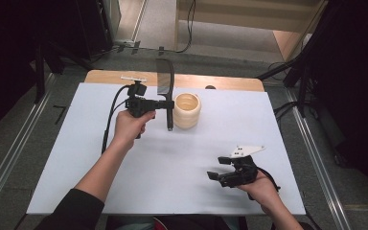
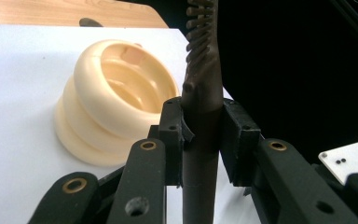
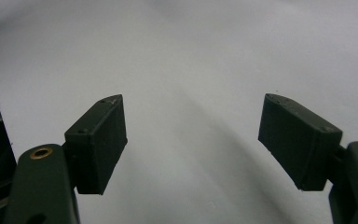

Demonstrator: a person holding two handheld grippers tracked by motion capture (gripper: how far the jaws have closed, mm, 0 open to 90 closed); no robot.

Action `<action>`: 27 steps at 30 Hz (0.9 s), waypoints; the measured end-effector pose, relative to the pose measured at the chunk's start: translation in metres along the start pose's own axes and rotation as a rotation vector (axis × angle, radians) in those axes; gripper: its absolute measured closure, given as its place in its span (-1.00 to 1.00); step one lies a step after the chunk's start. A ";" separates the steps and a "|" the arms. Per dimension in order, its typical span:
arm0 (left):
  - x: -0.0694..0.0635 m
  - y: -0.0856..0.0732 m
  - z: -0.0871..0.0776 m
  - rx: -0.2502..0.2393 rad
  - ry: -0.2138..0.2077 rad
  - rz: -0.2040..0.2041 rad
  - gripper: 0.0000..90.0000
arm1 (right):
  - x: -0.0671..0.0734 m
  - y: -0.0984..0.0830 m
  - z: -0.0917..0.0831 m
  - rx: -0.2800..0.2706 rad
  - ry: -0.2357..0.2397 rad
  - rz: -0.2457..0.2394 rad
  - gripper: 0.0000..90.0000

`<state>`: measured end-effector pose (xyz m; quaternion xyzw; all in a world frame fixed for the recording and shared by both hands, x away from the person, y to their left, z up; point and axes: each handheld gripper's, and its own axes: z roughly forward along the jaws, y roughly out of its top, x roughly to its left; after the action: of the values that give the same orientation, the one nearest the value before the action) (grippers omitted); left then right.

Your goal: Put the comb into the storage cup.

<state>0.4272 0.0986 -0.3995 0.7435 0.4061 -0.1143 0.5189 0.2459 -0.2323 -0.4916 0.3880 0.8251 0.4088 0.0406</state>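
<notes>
My left gripper (image 1: 169,104) is shut on a dark, long-handled kitchen utensil (image 1: 165,76) and holds it upright, its lower end hanging just above the white table cover. In the left gripper view both pads clamp the brown handle (image 2: 203,84) around its middle, between the gripper's (image 2: 203,135) black jaws. A cream, ribbed round holder (image 1: 187,110) stands right beside the utensil, to its right; the hollow inside of the holder (image 2: 116,98) is bare. My right gripper (image 1: 217,167) rests low at the front right, open, and nothing lies between its pads (image 3: 191,135).
The white table cover (image 1: 172,163) spreads across the table, with a wooden strip (image 1: 230,83) showing along the far edge. Beyond the table are dark stands, cables and a grey floor (image 1: 139,60). Cables trail from both grippers.
</notes>
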 end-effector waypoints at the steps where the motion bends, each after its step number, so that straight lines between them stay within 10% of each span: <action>1: -0.001 0.003 0.002 0.003 0.003 0.003 0.62 | 0.000 0.000 0.000 -0.001 -0.002 0.004 -0.52; 27: -0.008 0.047 0.022 -0.090 0.031 0.062 0.62 | -0.002 0.000 -0.002 -0.001 0.002 0.004 -0.52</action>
<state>0.4616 0.0694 -0.3728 0.7334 0.3957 -0.0681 0.5486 0.2466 -0.2350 -0.4906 0.3891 0.8241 0.4097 0.0390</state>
